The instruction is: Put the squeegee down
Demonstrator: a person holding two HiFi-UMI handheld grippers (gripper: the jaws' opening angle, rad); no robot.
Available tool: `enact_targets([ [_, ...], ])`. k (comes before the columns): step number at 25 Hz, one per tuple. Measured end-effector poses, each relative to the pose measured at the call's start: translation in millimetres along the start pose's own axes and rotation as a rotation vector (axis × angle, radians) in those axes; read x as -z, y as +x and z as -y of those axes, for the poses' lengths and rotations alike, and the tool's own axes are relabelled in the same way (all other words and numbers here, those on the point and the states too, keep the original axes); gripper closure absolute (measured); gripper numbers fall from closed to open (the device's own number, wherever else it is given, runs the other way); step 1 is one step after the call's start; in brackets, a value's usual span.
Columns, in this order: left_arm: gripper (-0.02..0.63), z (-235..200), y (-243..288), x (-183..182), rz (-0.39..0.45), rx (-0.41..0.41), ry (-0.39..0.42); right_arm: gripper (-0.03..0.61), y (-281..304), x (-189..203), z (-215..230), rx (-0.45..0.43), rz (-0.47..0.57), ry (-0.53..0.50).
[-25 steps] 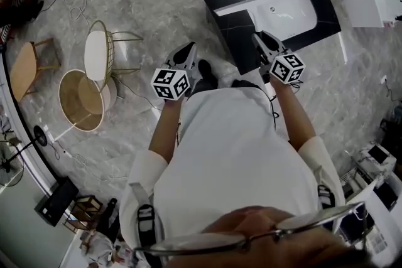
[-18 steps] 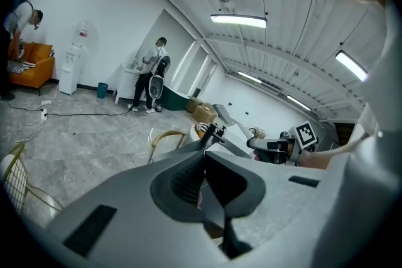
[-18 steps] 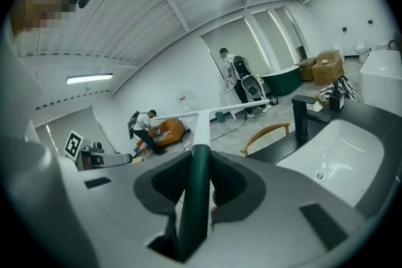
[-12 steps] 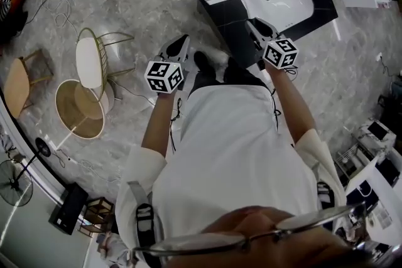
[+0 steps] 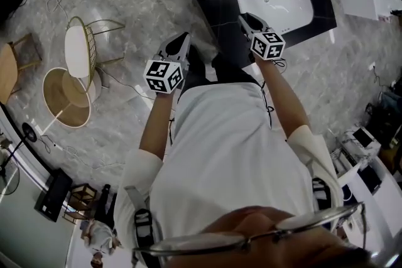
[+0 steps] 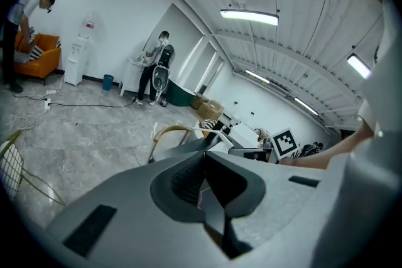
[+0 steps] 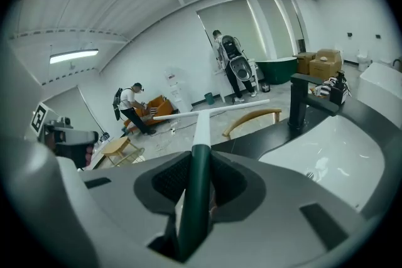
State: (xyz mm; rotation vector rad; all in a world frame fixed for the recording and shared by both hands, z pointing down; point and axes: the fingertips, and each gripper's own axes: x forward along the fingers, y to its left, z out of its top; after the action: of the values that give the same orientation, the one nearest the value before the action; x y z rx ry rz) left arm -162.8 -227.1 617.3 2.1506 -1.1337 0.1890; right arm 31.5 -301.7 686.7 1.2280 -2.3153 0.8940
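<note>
The squeegee point(image 7: 199, 160) has a dark green handle, a white upper shaft and a long white blade bar point(image 7: 213, 111) across its top. My right gripper point(image 7: 198, 172) is shut on the green handle, and the blade end points away over the near edge of a black counter point(image 7: 251, 141). In the head view the right gripper point(image 5: 245, 19) hangs at that counter's front edge. To its left, over the floor, my left gripper point(image 5: 181, 42) is apart from the squeegee. In the left gripper view its jaws point(image 6: 204, 157) meet with nothing between them.
A white basin point(image 7: 339, 147) with a black faucet point(image 7: 301, 100) is set in the counter, right of the squeegee. Behind the counter stands a wooden chair back point(image 7: 254, 117). On the floor at left are a wire-frame side table point(image 5: 76, 53) and a round wooden basket point(image 5: 63, 97). People stand far off.
My right gripper has come down with the squeegee, closer to the black counter's front edge. The left gripper has dropped a little. The head view has shifted over the floor.
</note>
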Motion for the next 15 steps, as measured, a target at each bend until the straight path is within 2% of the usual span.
enact_targets([
  [7, 0.609, 1.3, 13.5, 3.8, 0.002, -0.021, -0.042, 0.478, 45.3, 25.8, 29.3, 0.034, -0.111, -0.053],
  [15, 0.609, 5.4, 25.2, 19.7, -0.029, -0.034, -0.082, 0.477, 84.7, 72.6, 63.4, 0.079, -0.272, -0.068],
])
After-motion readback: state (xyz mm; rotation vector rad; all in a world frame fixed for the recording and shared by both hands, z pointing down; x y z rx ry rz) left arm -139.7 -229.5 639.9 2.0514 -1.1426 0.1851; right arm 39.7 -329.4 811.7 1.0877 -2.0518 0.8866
